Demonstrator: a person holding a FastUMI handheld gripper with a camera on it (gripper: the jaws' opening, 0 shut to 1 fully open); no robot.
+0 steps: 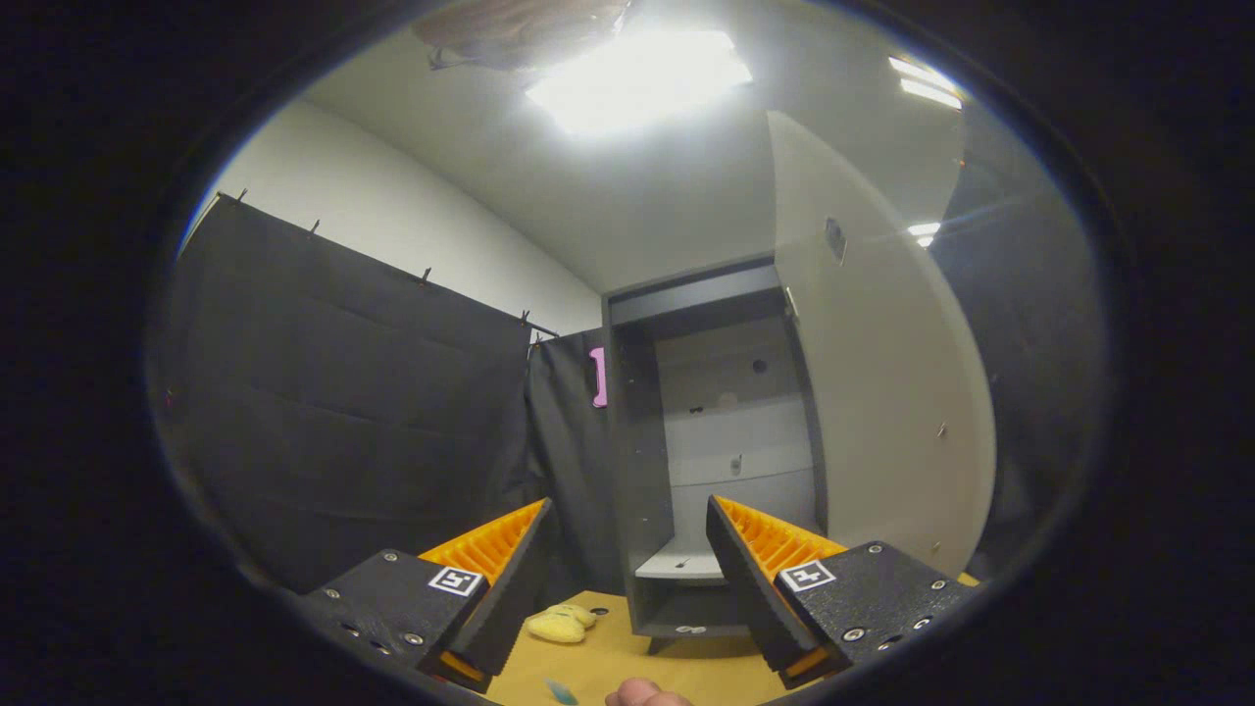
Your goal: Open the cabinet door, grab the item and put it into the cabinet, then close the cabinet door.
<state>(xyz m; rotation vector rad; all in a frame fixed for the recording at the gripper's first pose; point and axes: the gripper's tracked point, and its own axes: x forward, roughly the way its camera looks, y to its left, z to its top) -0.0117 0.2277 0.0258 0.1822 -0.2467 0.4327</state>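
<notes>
My gripper is spread wide, holding nothing. The yellow item lies on the wooden table at lower centre, long axis roughly left-right (ends unclear). Beyond my fingers, the cabinet stands with its door swung open rightward.

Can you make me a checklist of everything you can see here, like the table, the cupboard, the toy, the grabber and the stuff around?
Surface: tan wooden tabletop, bare between the fingers.
Job's things: cabinet stands beyond the fingers, its door swung wide open; inside, a pale shelf with nothing big on it. Yellow soft item lies on the tabletop just ahead of the fingers, not yet grabbed.
Clutter: small bluish scrap on the tabletop; cannot tell what it is.
Gripper: gripper open, fingers apart, holding nothing.
Cables: nothing seen.
Surroundings: black cloth wall, pink thing beside the cabinet, bright ceiling light, part of a hand.
</notes>
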